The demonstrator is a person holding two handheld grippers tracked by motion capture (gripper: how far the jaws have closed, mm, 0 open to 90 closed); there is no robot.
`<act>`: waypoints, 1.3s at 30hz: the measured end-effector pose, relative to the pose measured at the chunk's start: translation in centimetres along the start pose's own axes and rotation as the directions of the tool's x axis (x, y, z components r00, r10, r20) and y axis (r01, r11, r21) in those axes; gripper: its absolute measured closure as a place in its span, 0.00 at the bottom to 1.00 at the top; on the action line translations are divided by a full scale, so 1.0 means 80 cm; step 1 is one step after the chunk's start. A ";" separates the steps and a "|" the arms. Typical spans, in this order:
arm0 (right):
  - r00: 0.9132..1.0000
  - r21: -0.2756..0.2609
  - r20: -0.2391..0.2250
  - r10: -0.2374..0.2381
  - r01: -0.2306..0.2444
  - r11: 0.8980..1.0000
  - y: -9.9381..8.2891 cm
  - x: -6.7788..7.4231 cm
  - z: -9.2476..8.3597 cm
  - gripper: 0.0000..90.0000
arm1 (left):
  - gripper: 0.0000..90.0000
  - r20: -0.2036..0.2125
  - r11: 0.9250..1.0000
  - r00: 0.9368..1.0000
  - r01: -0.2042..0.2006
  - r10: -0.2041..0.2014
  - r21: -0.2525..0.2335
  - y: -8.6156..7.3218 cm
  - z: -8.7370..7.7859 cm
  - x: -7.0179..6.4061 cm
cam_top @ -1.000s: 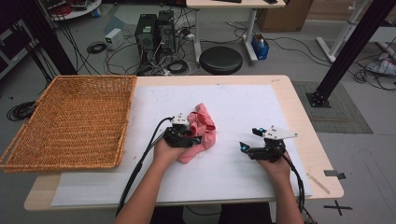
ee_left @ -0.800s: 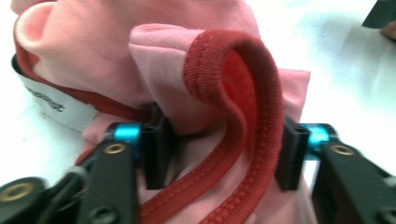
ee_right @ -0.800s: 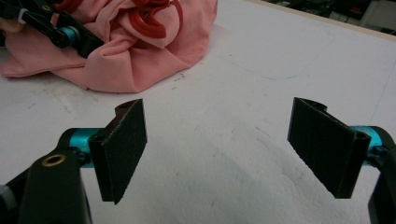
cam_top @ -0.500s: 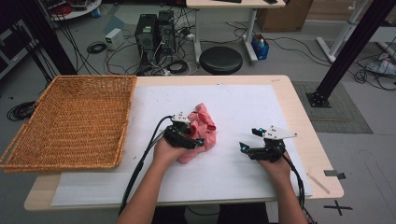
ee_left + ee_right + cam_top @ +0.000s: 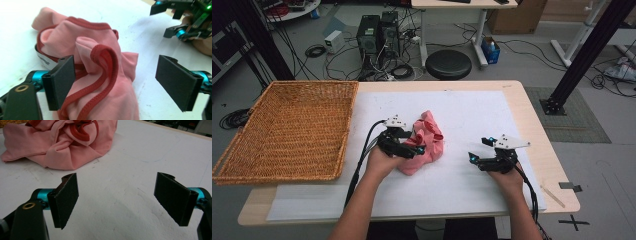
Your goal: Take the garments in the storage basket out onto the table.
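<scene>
The crumpled pink garment (image 5: 426, 142) with its red trim lay bunched on the white sheet (image 5: 472, 120) near the middle of the table (image 5: 532, 107), well apart from the wicker basket (image 5: 287, 130) at the left. The left gripper (image 5: 414, 145) hovered at the garment's near-left side, its jaws having just been opening — they stood wide, a fold of cloth between them but no pad pressing on it. The right gripper (image 5: 474, 157) sat apart to the right over bare sheet — jaws wide, holding nothing.
</scene>
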State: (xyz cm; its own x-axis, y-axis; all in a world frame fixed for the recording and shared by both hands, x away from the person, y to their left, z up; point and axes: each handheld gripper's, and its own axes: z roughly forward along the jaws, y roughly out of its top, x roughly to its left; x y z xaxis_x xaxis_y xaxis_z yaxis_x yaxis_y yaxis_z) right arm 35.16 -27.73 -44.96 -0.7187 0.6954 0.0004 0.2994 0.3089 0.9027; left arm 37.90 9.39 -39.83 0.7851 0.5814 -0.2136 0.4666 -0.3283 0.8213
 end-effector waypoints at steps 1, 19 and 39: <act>1.000 -0.002 -0.001 0.002 -0.002 1.000 0.000 0.000 0.000 0.21 | 0.17 -0.007 1.000 1.000 0.002 -0.002 -0.027 0.003 -0.009 -0.004; 1.000 -0.011 0.006 -0.006 0.007 1.000 0.000 0.001 -0.001 0.21 | 0.08 -0.047 0.989 0.999 -0.014 0.007 -0.150 0.009 -0.079 -0.015; 0.997 -0.006 0.035 0.069 -0.069 0.998 0.016 -0.004 -0.007 0.21 | 0.08 -0.087 0.985 0.996 -0.011 -0.005 -0.175 -0.010 -0.086 -0.002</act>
State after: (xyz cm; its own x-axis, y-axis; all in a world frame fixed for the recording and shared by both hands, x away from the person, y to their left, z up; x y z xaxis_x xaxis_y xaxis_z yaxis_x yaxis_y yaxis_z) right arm 35.43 -27.91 -43.55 -0.6738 0.7374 0.0478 0.3444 0.2561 0.9032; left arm 34.60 14.68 -36.84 0.7444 0.6456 -0.1704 0.3798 -0.1994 0.9033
